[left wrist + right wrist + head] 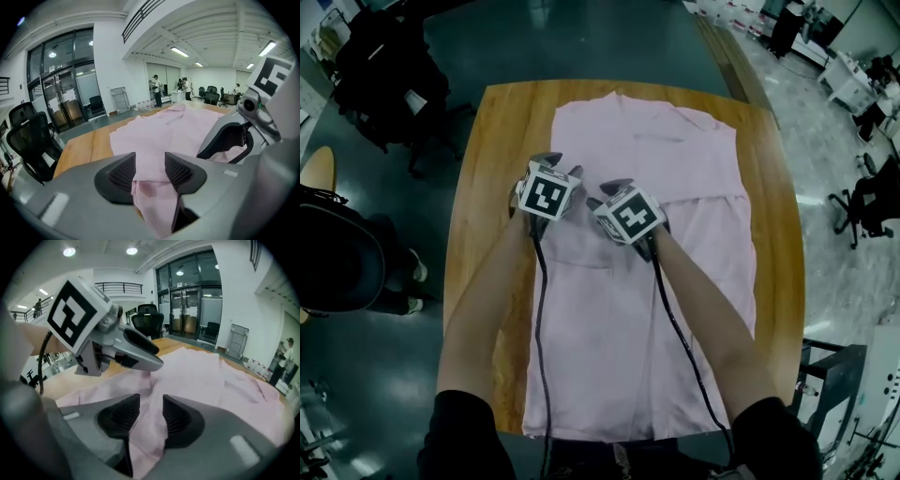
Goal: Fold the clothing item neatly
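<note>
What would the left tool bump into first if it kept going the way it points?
The pink shirt. The left tool tilts down at it, with cloth already lying between its open jaws, so it would probably press the shirt onto the wooden table underneath.

Hidden and unclear parts
The left gripper [561,165] and right gripper [603,193] cover the middle of the pale pink cloth shirt [694,309]; a dark sleeve [778,436] hides one near corner; distant standing people [158,89] are too small.
</note>
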The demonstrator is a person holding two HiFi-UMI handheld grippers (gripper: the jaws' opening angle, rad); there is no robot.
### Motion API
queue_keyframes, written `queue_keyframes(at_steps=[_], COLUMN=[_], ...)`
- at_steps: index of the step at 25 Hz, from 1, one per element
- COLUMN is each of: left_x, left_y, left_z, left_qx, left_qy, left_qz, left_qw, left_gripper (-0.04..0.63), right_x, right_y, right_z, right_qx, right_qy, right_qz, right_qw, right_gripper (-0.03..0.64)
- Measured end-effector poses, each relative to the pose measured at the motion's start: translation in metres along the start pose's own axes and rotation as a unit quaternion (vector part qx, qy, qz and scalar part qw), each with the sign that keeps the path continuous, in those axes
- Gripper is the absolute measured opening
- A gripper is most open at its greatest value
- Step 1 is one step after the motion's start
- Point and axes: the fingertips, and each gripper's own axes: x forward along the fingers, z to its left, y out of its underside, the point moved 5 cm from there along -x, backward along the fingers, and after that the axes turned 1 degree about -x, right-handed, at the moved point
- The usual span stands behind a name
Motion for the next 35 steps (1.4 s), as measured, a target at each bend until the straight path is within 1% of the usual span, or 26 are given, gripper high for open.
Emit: queue_keyframes(at_steps=[2, 4, 5, 6, 8, 10, 13, 15, 19, 23, 25, 27, 29, 32, 35], left_x=[0.007, 0.014, 0.017, 0.019, 0.021, 0.021, 0.02, 0.021, 0.021, 0.022, 0.021, 0.02, 0.017, 0.014, 0.011], left_y=[0.006, 0.012, 0.014, 0.017, 0.022, 0.025, 0.026, 0.027, 0.027, 0.023, 0.022, 0.019, 0.013, 0.002, -0.003], left_z=[-0.001, -0.001, 0.0, 0.001, 0.003, 0.005, 0.003, 0.001, -0.003, -0.012, -0.017, -0.022, -0.025, -0.032, -0.038], left_qx=[0.004, 0.003, 0.002, 0.002, 0.003, 0.004, 0.012, 0.018, 0.014, 0.021, 0.025, 0.03, 0.035, 0.036, 0.027], left_qy=[0.006, 0.011, 0.011, 0.009, 0.0, -0.013, -0.029, -0.041, -0.072, -0.08, -0.081, -0.08, -0.077, -0.067, -0.05], left_qz=[0.003, 0.008, 0.012, 0.017, 0.03, 0.043, 0.062, 0.077, 0.096, 0.103, 0.107, 0.108, 0.102, 0.09, 0.08], left_qw=[1.0, 0.9999, 0.9999, 0.9998, 0.9996, 0.999, 0.9976, 0.996, 0.9927, 0.9912, 0.9907, 0.9905, 0.9912, 0.9931, 0.9951], left_gripper=[0.202, 0.202, 0.198, 0.195, 0.19, 0.179, 0.173, 0.172, 0.164, 0.161, 0.161, 0.161, 0.16, 0.155, 0.153], right_x=[0.014, 0.018, 0.016, 0.01, -0.008, -0.03, -0.064, -0.081, -0.1, -0.123, -0.135, -0.144, -0.15, -0.152, -0.148], right_y=[0.008, 0.014, 0.014, 0.012, 0.008, 0.011, 0.023, 0.038, 0.083, 0.126, 0.137, 0.136, 0.125, 0.105, 0.101], right_z=[-0.002, -0.008, -0.012, -0.014, -0.022, -0.035, -0.061, -0.077, -0.105, -0.134, -0.143, -0.146, -0.146, -0.14, -0.133], right_qx=[-0.016, -0.017, -0.007, 0.007, 0.034, 0.067, 0.128, 0.161, 0.218, 0.265, 0.274, 0.271, 0.259, 0.229, 0.21], right_qy=[0.023, 0.043, 0.046, 0.044, 0.044, 0.052, 0.076, 0.09, 0.124, 0.19, 0.209, 0.211, 0.208, 0.193, 0.172], right_qz=[0.039, 0.059, 0.053, 0.039, 0.003, -0.031, -0.067, -0.08, -0.065, -0.043, -0.04, -0.051, -0.066, -0.079, -0.073], right_qw=[0.999, 0.997, 0.998, 0.998, 0.998, 0.996, 0.987, 0.98, 0.966, 0.944, 0.938, 0.938, 0.941, 0.951, 0.96], right_gripper=[0.143, 0.11, 0.042, 0.026, 0.024, 0.024, 0.025, 0.025, 0.029, 0.04, 0.04, 0.04, 0.04, 0.04, 0.04])
